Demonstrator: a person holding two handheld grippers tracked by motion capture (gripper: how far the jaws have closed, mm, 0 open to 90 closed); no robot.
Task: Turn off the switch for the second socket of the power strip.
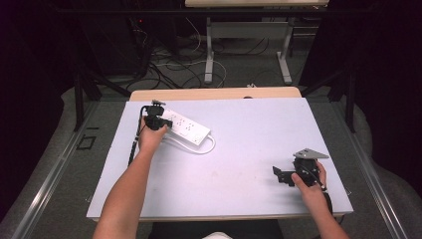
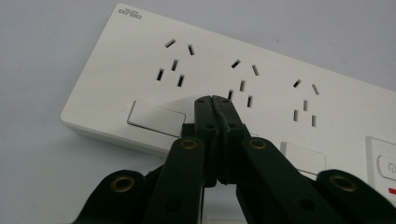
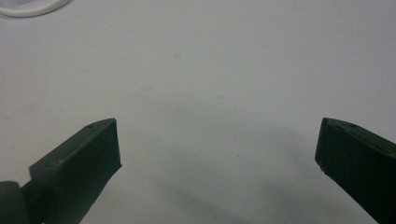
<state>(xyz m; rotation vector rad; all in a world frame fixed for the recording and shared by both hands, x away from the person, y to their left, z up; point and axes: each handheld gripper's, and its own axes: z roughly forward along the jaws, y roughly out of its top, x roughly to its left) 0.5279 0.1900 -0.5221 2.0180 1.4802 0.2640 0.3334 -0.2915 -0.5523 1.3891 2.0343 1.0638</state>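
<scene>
Left hand-held gripper (image 2: 212, 99), jaws pressed together, poised on power strip (image 2: 280, 93) beside a switch (image 2: 156, 118); best pressed squarely. Right hand-held gripper (image 3: 217, 140) spread, idle.

White power strip (image 2: 261, 88), black gripper (image 2: 212, 99)

Smooth white plastic on a matt table

The strip (image 2: 261, 88) is smooth, faintly glossy white plastic; the left gripper (image 2: 212, 100) is matt black plastic with brass-coloured rivets; the table (image 1: 259, 144) at 3 o'clock looks matt, pale and lightly speckled.
</scene>
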